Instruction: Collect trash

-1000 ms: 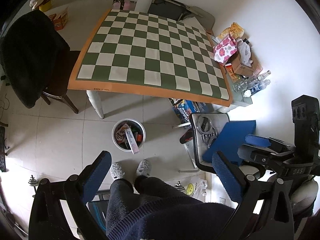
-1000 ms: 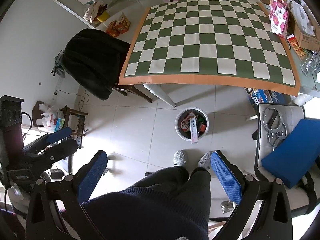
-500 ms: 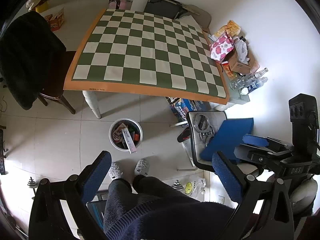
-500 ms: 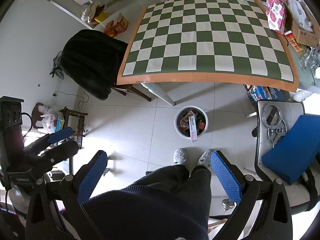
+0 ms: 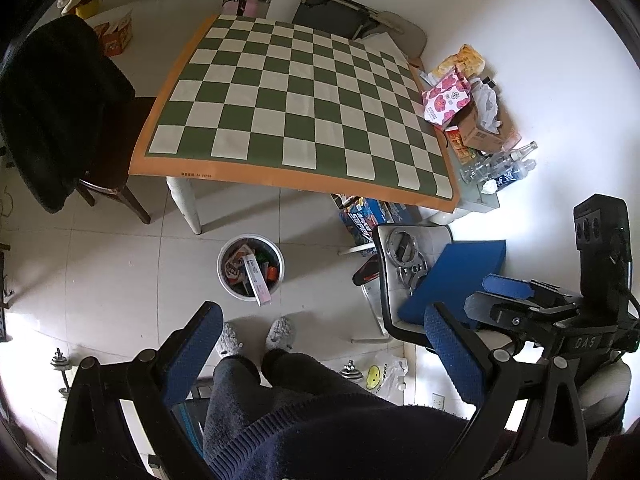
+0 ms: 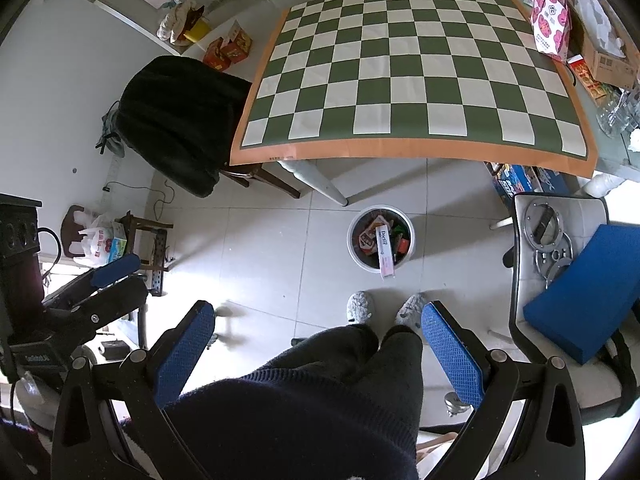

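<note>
Since the bin (image 5: 251, 267) on the floor near the feet already holds boxes and wrappers, the job looks mostly done from the left wrist: 1 bin, 1 checkered table (image 5: 296, 120) w/ nothing on it, and the left gripper (image 5: 320, 344) gapes wide, holding nothing. Clutter right of the table may remain.

Right wrist: same 1 bin (image 6: 381, 238), 1 pink box (image 6: 385, 252) sticking out; right gripper (image 6: 318, 340) also wide, empty. 2 slippers.

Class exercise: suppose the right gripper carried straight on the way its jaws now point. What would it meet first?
Probably the floor tiles just ahead of the person's slippers, left of the white trash bin. The right gripper is open and empty; depth is uncertain in this fisheye view.
</note>
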`<state>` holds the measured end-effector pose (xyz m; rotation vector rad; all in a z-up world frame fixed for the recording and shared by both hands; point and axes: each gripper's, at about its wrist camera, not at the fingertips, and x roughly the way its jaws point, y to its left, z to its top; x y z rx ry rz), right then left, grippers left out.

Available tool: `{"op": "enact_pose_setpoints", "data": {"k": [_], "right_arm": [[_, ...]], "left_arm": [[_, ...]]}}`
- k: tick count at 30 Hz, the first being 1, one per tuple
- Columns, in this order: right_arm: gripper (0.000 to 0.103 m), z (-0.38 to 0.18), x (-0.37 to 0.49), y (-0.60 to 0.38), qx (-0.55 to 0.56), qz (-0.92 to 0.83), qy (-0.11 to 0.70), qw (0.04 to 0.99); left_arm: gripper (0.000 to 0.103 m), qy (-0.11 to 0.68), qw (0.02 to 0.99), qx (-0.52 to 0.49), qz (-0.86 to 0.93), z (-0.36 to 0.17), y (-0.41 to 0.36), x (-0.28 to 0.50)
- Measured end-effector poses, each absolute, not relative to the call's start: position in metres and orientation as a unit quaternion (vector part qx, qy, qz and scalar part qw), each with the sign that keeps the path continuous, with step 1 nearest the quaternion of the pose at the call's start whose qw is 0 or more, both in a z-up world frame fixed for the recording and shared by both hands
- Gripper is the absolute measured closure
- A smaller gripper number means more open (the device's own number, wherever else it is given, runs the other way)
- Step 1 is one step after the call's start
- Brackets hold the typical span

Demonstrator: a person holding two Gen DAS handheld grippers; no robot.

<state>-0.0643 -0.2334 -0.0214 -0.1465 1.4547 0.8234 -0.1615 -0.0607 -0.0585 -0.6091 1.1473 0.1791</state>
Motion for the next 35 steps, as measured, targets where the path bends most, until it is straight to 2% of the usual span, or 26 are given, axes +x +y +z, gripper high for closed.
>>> {"op": "enact_pose_setpoints", "data": {"k": [35], "right_arm": [[0.0,-0.032,-0.067,-0.233,-0.069,0.359,0.656,0.661]], "left_arm": [[0.0,0.535,0.787,-0.293,0.094,-0.067,-0.06,-0.174]]}}
